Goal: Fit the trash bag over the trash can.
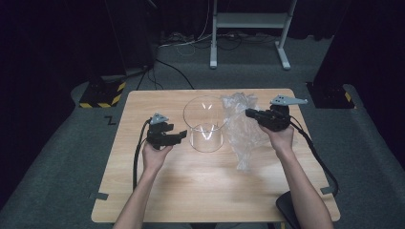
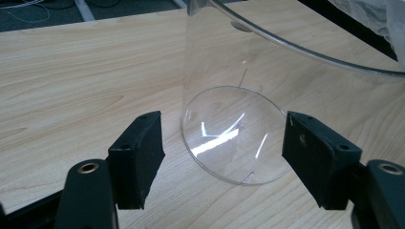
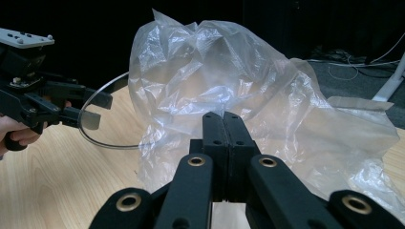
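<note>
Two grippers readying a bag for the clear container.
Right gripper (image 1: 251,113) pinches the plastic bag (image 1: 241,129) near the desk's far edge; left gripper (image 2: 222,157), jaws wide, faces the container (image 1: 205,123); next likely steadying it.

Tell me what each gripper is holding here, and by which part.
The right gripper is shut on the clear plastic bag, pinching a fold of its film. The left gripper holds nothing, open beside the glass container.

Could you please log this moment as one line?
left tongs: open, beside glass jar | right tongs: shut on plastic bag | table
</note>
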`<state>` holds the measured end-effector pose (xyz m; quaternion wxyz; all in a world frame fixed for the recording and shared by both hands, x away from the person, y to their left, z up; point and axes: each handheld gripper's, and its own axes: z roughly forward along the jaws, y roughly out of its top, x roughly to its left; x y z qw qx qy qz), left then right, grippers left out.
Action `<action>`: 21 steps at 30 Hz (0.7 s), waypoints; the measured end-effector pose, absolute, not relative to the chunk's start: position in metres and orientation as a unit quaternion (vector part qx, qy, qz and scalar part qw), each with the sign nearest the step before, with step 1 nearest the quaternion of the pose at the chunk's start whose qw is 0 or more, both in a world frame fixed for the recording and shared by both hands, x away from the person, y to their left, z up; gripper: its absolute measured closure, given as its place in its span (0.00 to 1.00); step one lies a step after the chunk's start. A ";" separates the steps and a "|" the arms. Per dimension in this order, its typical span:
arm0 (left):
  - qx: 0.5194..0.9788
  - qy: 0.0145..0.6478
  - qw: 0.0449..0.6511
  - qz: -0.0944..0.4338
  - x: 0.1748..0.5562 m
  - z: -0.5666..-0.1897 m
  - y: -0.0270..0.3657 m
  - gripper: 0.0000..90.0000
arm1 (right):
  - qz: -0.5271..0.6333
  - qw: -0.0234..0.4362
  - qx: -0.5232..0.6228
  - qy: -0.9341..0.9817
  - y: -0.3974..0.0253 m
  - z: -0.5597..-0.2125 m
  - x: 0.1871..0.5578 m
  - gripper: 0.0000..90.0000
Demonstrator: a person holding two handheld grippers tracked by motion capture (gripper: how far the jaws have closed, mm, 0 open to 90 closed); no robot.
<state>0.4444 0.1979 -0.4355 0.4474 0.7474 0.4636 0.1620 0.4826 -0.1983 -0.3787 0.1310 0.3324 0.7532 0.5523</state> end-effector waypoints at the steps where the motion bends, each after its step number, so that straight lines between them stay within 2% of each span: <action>1: 0.749 0.462 0.446 0.163 0.444 -0.434 0.198 0.34 | 0.552 0.130 0.333 0.753 -0.198 -0.379 0.483 1.00; 21: 0.740 0.450 0.466 0.183 0.439 -0.417 0.187 0.34 | 0.550 0.125 0.316 0.763 -0.173 -0.379 0.487 1.00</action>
